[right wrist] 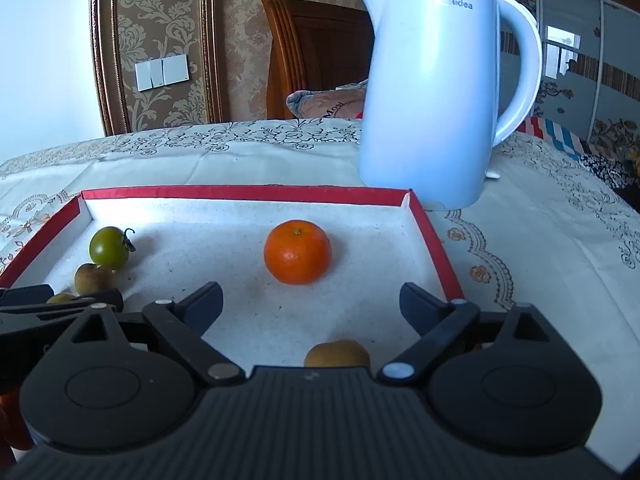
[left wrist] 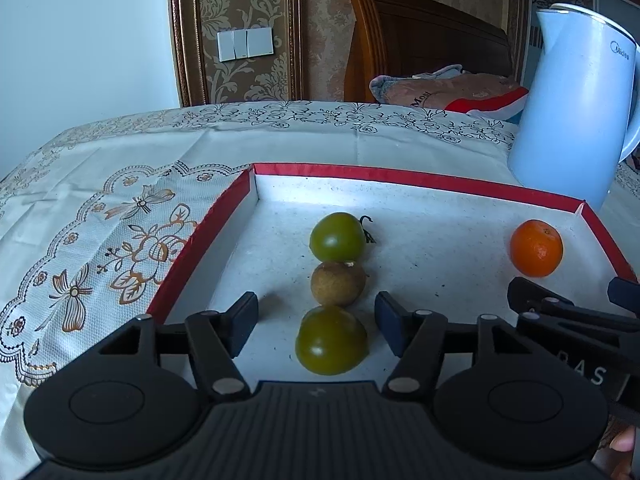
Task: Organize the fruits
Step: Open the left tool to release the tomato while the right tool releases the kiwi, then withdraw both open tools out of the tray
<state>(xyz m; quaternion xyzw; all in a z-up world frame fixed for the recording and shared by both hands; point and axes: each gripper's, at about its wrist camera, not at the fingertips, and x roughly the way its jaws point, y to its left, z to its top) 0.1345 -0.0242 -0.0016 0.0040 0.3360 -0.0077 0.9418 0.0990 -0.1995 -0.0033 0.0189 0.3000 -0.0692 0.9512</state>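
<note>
Left wrist view: my left gripper (left wrist: 316,320) has jaws spread around the near green tomato (left wrist: 331,340); right gripper (right wrist: 311,306) jaws wide, orange (right wrist: 297,251) at frame centre.

Your left gripper (left wrist: 316,322) hangs low over the near end of the red-rimmed tray (left wrist: 400,178), its fingers spread wide with nothing clamped between them. The near green tomato (left wrist: 331,340) sits between the two pads, apart from both. Just beyond it a brown round fruit (left wrist: 338,283) touches it, and the far green tomato (left wrist: 338,237), stem curling right, touches that, so the three form a line running away from you. An orange (left wrist: 536,248) sits well apart near the tray's right wall. Your right gripper (left wrist: 576,312) pokes in at the right edge. A white kettle (left wrist: 576,104) stands beyond the far right corner on the patterned tablecloth (left wrist: 120,184).
</note>
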